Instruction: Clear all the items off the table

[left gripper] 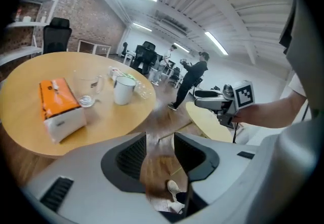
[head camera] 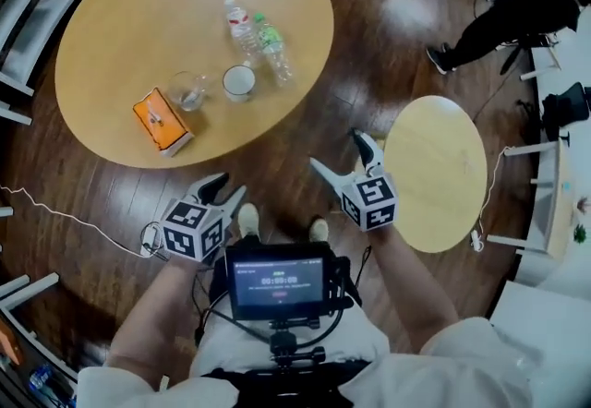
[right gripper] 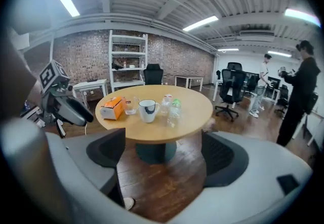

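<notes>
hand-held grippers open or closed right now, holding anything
left hand-held gripper: open, narrow gap, nothing held
right hand-held gripper: open wide, nothing held

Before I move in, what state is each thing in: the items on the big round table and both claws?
Tissue box: lying flat near the round table's edge.
Glass mug: upright, looks empty.
White mug: upright, looks empty.
White-cap bottle: upright, capped.
Green-cap bottle: upright, capped.
Left claw: slightly open, nothing between.
Right claw: wide open, nothing between.

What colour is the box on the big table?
The box is orange on top, white-sided; left gripper view.
</notes>
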A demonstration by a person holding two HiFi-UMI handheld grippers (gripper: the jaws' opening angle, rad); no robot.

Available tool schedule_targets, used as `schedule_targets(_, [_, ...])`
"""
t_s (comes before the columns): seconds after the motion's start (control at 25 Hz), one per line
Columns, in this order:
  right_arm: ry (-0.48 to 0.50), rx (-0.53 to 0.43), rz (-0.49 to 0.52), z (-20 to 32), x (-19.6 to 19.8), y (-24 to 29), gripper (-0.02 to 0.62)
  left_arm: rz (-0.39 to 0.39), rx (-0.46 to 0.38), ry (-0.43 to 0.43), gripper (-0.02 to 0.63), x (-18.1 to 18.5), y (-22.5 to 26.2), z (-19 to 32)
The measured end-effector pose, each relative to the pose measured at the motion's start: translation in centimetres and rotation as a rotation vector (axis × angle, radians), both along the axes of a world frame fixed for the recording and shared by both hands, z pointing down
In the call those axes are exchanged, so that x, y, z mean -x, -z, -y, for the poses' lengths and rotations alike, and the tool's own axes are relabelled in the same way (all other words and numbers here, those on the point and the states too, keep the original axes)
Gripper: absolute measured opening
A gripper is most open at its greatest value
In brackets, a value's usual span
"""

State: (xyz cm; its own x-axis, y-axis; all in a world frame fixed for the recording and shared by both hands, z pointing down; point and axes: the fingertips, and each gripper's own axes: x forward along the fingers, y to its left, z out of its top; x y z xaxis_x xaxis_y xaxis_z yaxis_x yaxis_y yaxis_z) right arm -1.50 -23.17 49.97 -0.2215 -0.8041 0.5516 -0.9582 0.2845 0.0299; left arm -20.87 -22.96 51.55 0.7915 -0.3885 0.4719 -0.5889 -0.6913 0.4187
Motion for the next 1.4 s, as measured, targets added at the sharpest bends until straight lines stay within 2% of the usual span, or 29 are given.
schedule_targets(0.16, [-0.153, -0.002, 0.019, -8.1, -6.5, 1.2, 0.480, -0.005, -0.014, -0.071, 0.164, -4.8, 0.2, -2.9])
schedule_targets(0.36, [-0.299, -0.033, 0.026, -18.5, -13.8, 1.4, 0.480, -0.008, -0.088, -0.154, 0.164, -10.9, 2.1, -8.4])
schedule_targets(0.52, [-0.354, -0.058, 0.024, -28.6, -19.3, 1.8, 0.480, -0.012, -0.123, -0.130, 0.162, -15.4, 3.3, -15.0])
schedule_targets(0.68, [-0.425, -0.086, 0.053, -38.5, -24.6, 2.4, 0.468, -0.016, -0.121, -0.085, 0.144, -19.7, 4.0, -22.5])
schedule_targets(0.92, [-0.494, -0.097, 0.072, -52.0, -31.6, 4.0, 0.468, 0.027, -0.125, -0.121, 0.144, -26.5, 5.4, -34.5])
schedule_targets(1.04, [-0.521, -0.096, 0.069, -56.3, -33.6, 4.3, 0.468, 0.042, -0.139, -0.156, 0.144, -28.5, 6.4, -38.4])
schedule_targets(1.16, [-0.537, -0.107, 0.073, -58.2, -34.6, 4.4, 0.468, 0.046, -0.142, -0.190, 0.144, -29.6, 6.9, -40.8])
schedule_targets(1.4, [-0.543, -0.108, 0.101, -59.5, -33.2, 4.1, 0.468, 0.085, -0.156, -0.230, 0.144, -29.1, 6.4, -42.9])
